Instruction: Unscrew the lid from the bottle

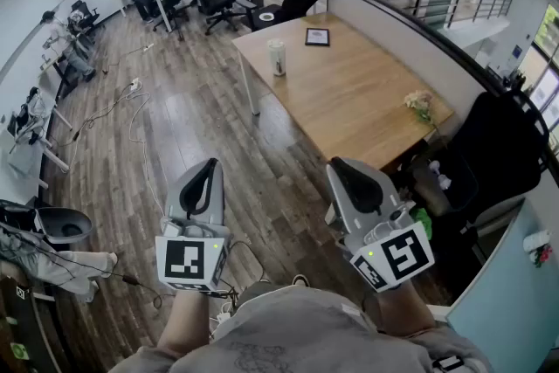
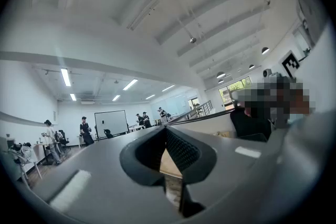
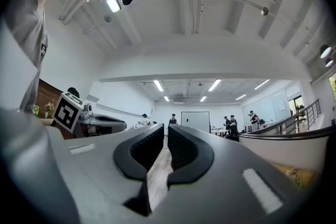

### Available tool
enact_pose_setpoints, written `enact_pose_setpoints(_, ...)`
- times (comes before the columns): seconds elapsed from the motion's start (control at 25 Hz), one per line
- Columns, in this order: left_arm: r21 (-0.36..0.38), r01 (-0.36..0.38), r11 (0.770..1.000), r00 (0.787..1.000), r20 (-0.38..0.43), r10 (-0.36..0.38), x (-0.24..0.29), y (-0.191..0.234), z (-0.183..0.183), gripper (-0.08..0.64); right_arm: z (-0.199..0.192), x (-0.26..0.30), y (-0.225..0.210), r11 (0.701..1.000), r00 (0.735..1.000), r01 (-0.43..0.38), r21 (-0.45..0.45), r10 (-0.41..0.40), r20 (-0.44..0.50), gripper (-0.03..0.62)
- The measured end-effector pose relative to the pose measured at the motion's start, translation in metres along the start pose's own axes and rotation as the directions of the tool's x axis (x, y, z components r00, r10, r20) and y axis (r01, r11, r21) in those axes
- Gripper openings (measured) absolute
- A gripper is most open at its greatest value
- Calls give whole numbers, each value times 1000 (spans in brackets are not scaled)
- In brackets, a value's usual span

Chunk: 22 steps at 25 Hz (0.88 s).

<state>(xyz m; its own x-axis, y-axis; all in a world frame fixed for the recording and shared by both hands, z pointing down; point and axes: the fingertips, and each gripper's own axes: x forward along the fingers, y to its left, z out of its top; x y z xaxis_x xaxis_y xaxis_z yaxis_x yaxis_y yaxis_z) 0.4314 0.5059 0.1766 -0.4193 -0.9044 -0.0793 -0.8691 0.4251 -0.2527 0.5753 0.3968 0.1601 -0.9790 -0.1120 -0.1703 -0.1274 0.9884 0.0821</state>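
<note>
The bottle (image 1: pixel 277 57), pale with a light lid on top, stands upright near the far left corner of the wooden table (image 1: pixel 349 100), well ahead of both grippers. My left gripper (image 1: pixel 210 164) and right gripper (image 1: pixel 338 165) are held side by side close to my body over the wood floor, pointing forward and far short of the table. Both are shut with nothing between their jaws. In the left gripper view the left gripper (image 2: pixel 167 131) tilts upward toward the ceiling. The right gripper (image 3: pixel 164 131) also tilts upward and sees the left gripper's marker cube (image 3: pixel 68 111) beside it.
A small framed picture (image 1: pixel 317 37) and a bunch of flowers (image 1: pixel 421 105) lie on the table. A grey partition (image 1: pixel 419 39) runs along its right side. A black chair (image 1: pixel 498 153) stands at right. Cables (image 1: pixel 131 100) trail on the floor. Office chairs and people stand at the back.
</note>
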Motion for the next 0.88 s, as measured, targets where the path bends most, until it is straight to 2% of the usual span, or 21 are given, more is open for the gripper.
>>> enact_pose_setpoints(0.4, 0, 11, 1000, 1000, -22, -11, 6, 0, -7, 2, -8, 7, -2, 999, 1000, -8, 32, 9, -11, 35)
enact_pose_setpoints(0.6, 4, -6, 1000, 1000, -25, 7, 5, 4, -7, 2, -11, 10, 3, 999, 999, -26, 37, 27, -27, 35)
enact_pose_setpoints(0.68, 1, -19, 1000, 999, -28, 19, 6, 9, -9, 2, -13, 13, 0, 998, 1000, -9, 58, 10, -19, 37)
enact_pose_setpoints(0.72, -3, -31, 1000, 999, -31, 31, 6, 13, -10, 2, -13, 14, -4, 997, 1000, 12, 75, -12, -5, 48)
enact_pose_setpoints(0.84, -14, -69, 998, 997, -42, 68, 6, 24, -17, 2, -12, 17, -21, 990, 996, 84, 110, -88, 32, 205)
enact_pose_setpoints(0.88, -14, -74, 997, 997, -31, 74, 8, 27, -17, 2, -12, 19, -26, 988, 994, 98, 116, -103, 35, 212)
